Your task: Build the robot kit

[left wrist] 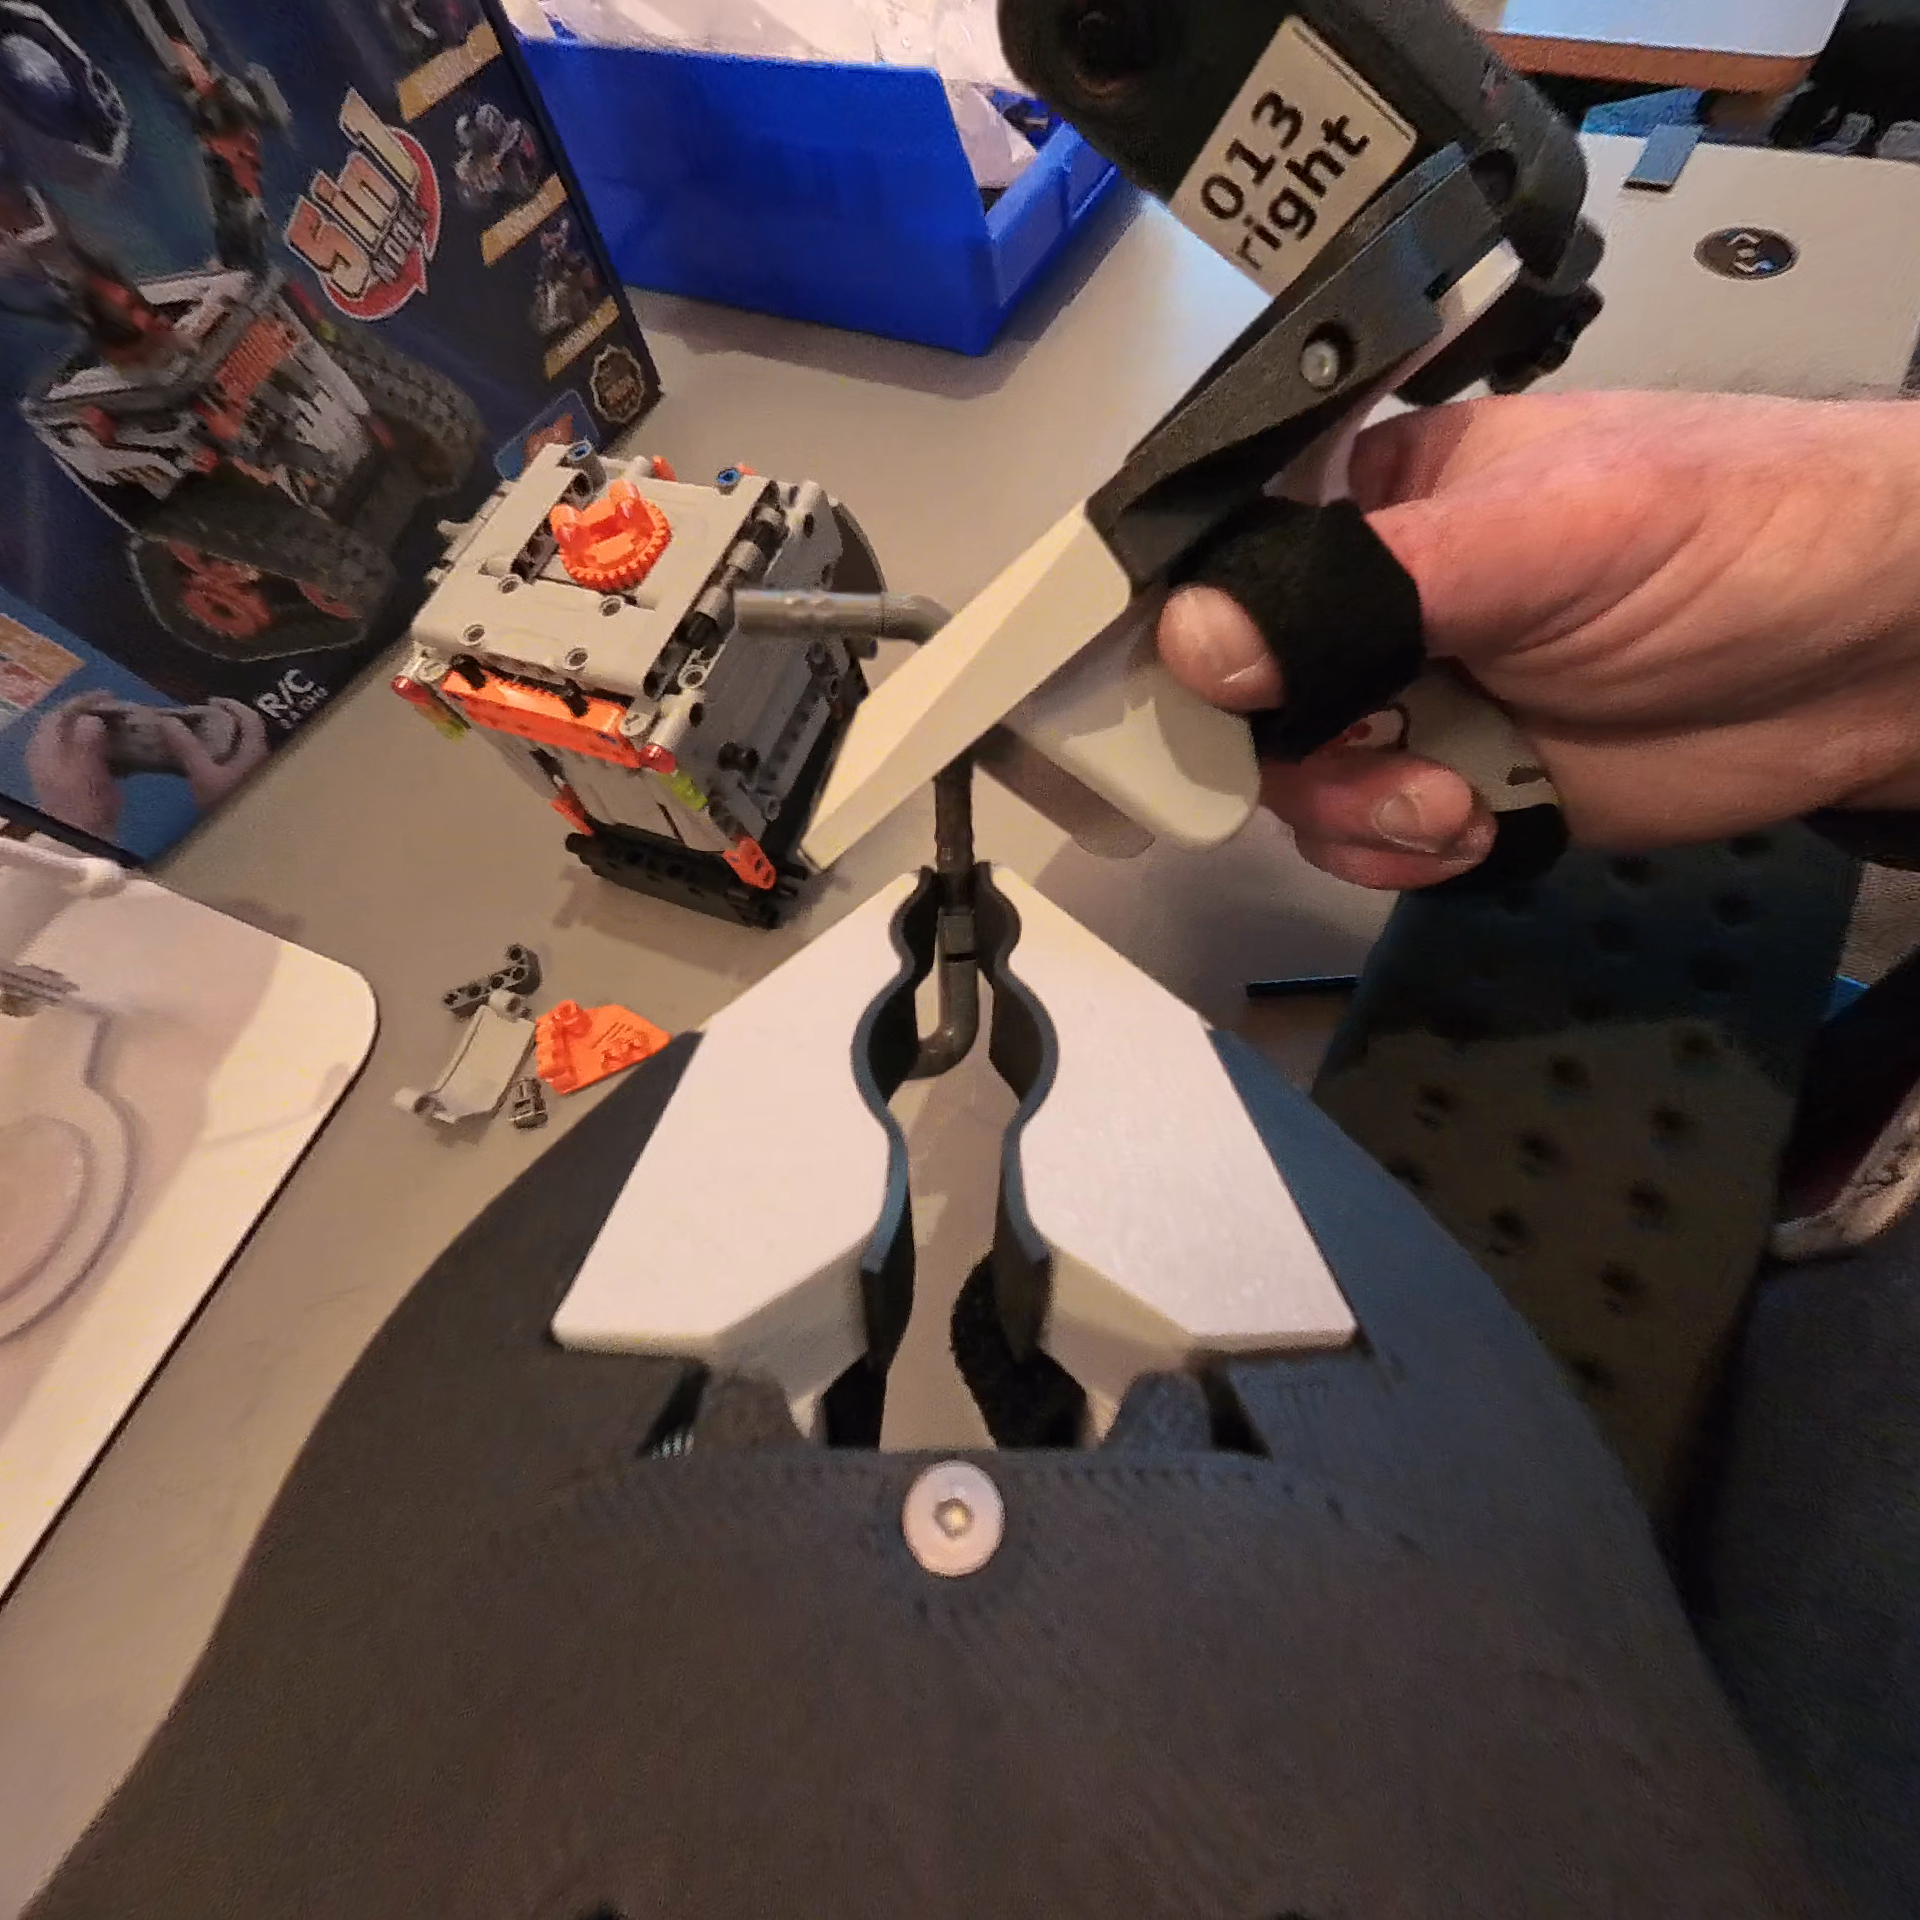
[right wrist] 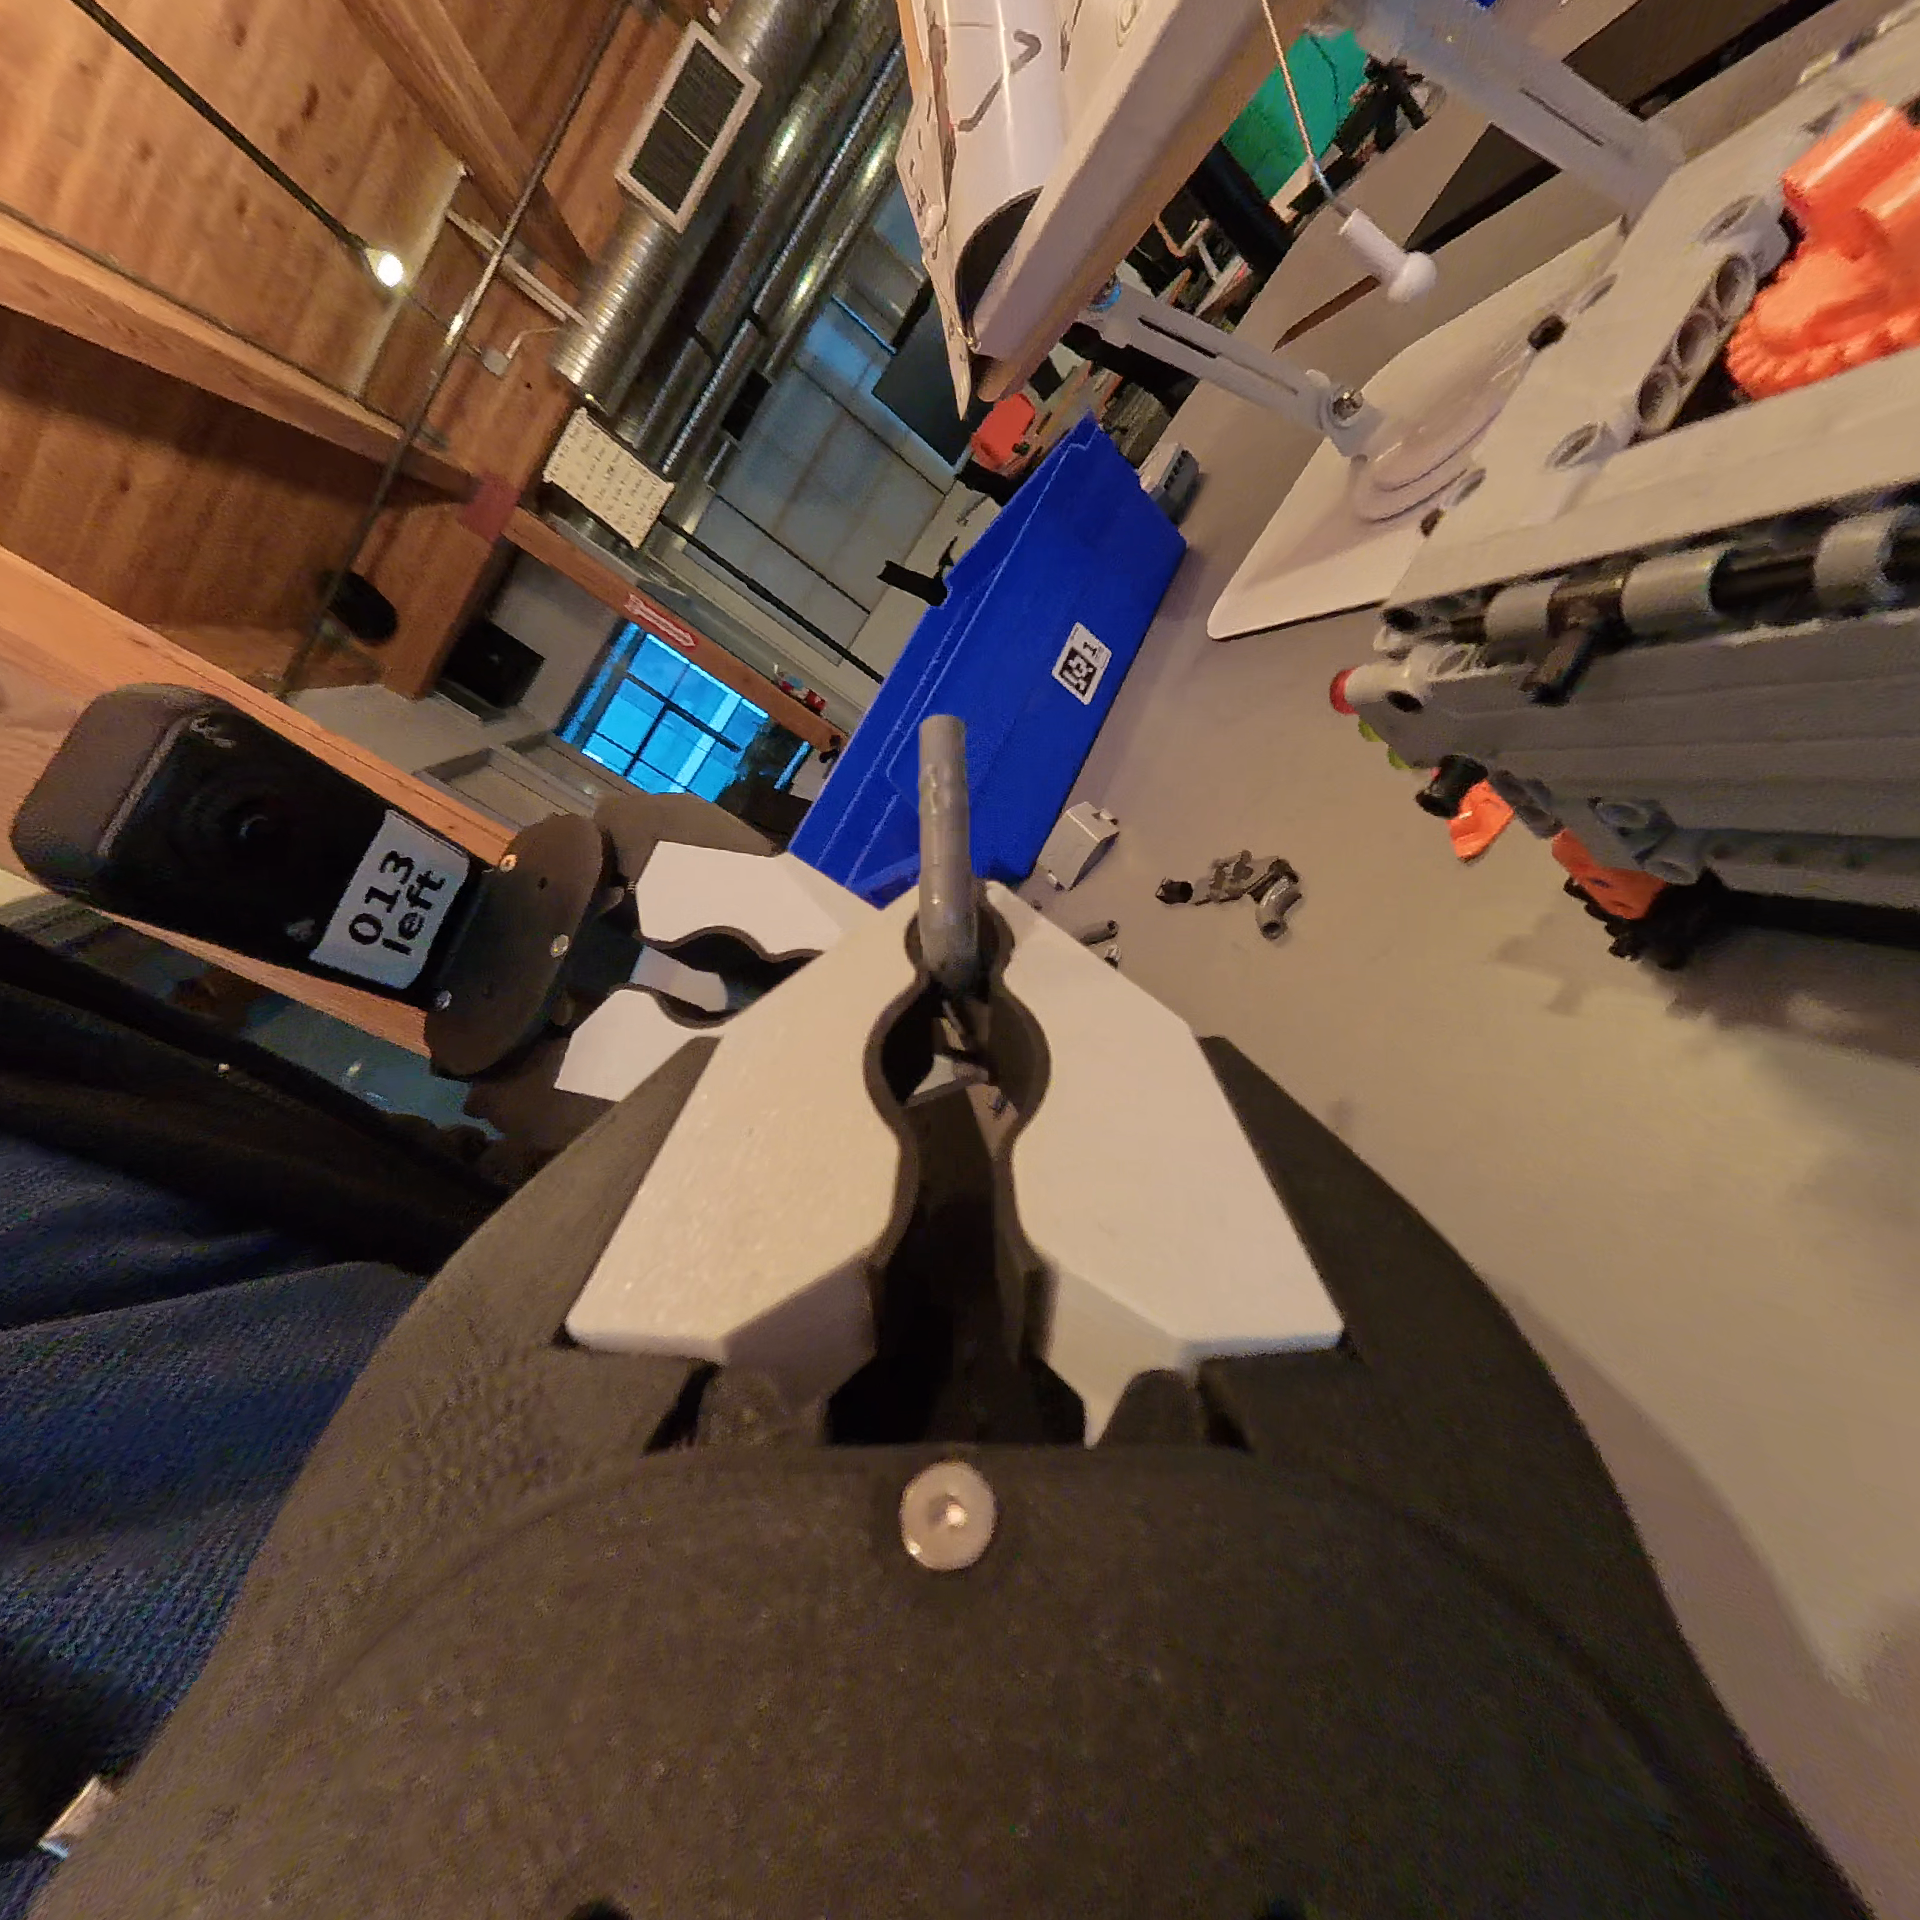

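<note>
A dark grey bent rod (left wrist: 954, 831) is gripped by both grippers above the grey table (left wrist: 364, 862). My left gripper (left wrist: 953, 883) is shut on the rod's lower part; the hooked end (left wrist: 951, 1039) sits between its fingers. My right gripper (left wrist: 883, 800), held by a hand (left wrist: 1610, 623), crosses from the upper right and is shut on the rod higher up; the rod's other end (left wrist: 810, 606) points at a grey and orange brick model (left wrist: 634, 675). In the right wrist view the right gripper (right wrist: 951, 940) clamps the rod (right wrist: 940, 821), with the left gripper (right wrist: 800, 961) at its left and the model (right wrist: 1662, 623) at the right.
Loose grey and orange pieces (left wrist: 520, 1029) lie on the table near the model; they also show in the right wrist view (right wrist: 1236, 883). A printed toy box (left wrist: 260, 364) stands at the left, a blue bin (left wrist: 831, 187) behind, a white board (left wrist: 156, 1143) at the left. A black perforated chair (left wrist: 1558, 1143) is at the right. The grippers are tip to tip, or close to it.
</note>
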{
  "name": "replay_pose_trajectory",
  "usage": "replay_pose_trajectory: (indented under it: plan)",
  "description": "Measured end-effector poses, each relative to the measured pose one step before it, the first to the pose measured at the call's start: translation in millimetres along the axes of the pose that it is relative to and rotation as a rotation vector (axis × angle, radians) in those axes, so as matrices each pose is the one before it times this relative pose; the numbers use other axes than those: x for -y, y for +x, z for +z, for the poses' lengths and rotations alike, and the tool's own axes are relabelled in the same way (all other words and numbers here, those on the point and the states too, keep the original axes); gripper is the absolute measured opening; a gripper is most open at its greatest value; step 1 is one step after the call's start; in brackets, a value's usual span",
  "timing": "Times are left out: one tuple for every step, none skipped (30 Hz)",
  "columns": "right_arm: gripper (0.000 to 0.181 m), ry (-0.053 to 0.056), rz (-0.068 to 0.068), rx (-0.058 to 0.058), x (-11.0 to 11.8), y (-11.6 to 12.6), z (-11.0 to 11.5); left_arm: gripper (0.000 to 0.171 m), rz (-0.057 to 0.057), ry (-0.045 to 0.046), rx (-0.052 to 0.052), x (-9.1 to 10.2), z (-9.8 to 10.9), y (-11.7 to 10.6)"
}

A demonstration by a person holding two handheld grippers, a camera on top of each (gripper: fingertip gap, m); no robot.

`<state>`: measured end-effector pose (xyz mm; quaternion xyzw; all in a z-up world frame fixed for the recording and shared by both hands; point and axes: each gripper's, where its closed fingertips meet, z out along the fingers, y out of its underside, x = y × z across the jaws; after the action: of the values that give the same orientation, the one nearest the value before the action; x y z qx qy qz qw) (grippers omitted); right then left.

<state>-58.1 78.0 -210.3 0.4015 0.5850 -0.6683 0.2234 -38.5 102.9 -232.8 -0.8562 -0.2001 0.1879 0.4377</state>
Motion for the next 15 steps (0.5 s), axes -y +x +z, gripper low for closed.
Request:
replay_pose_trajectory:
  plan:
    - [0.000,0.0025,-0.0160,-0.0080,1.82,0.08,0.63,0.005,0.0030,0.00483,0.0050,0.72,-0.35,-0.84]
    - [0.000,-0.0044,-0.0152,-0.0010,1.46,-0.87,0.59,0.005,-0.0027,0.01475,-0.0001,2.24,-1.00,-0.25]
    - [0.000,-0.0155,-0.0168,0.0008,0.82,-0.68,0.76,0.005,0.0010,0.00625,0.0035,1.24,-0.79,-0.87]
    - [0.000,-0.0141,-0.0145,-0.0006,1.60,-0.53,0.72,0.005,0.0035,0.00452,0.0078,0.98,-0.52,-1.17]
    - [0.000,-0.0002,-0.0111,-0.0036,2.99,-0.90,0.50,0.005,-0.0037,0.01555,0.0074,2.24,-0.92,-1.51]
    - [0.000,0.0054,-0.0087,-0.0072,2.38,-1.12,0.93,0.005,-0.0038,0.01629,0.0063,2.77,-1.53,-2.20]
    - [0.001,0.0001,-0.0044,-0.0063,0.91,-1.03,1.35,0.005,0.0057,0.00043,0.0078,0.85,-0.81,-2.84]
    - [0.007,-0.0028,0.0040,-0.0003,0.32,-0.75,0.96,0.005,0.0016,0.00129,0.0092,0.48,-0.73,-3.45]
    - [0.013,0.0062,0.0106,0.0004,1.67,0.08,-0.06,0.005,-0.0099,0.01088,0.0052,1.52,-1.29,-3.59]
    - [0.015,0.0148,0.0103,-0.0011,3.00,0.61,-0.84,0.005,-0.0039,0.00701,0.0073,1.07,-1.34,-4.04]
    - [0.014,0.0083,0.0083,-0.0040,2.09,1.23,-0.63,0.005,0.0019,0.00211,0.0100,0.81,-1.03,-3.96]
    - [0.016,-0.0006,0.0056,-0.0076,0.69,1.72,-0.06,0.005,0.0003,0.00591,0.0104,1.22,-0.81,-3.73]
    - [0.021,-0.0020,0.0037,0.0007,0.39,-0.11,0.69,0.005,0.0034,0.00409,0.0128,1.09,-0.83,-3.97]
    - [0.021,-0.0032,0.0045,0.0082,-0.03,-1.46,1.43,0.005,0.0159,-0.00286,0.0096,0.63,-0.05,-2.44]
    - [0.017,-0.0050,-0.0010,0.0025,-0.46,-1.07,1.72,0.005,0.0173,-0.00619,0.0054,0.33,0.69,-0.96]
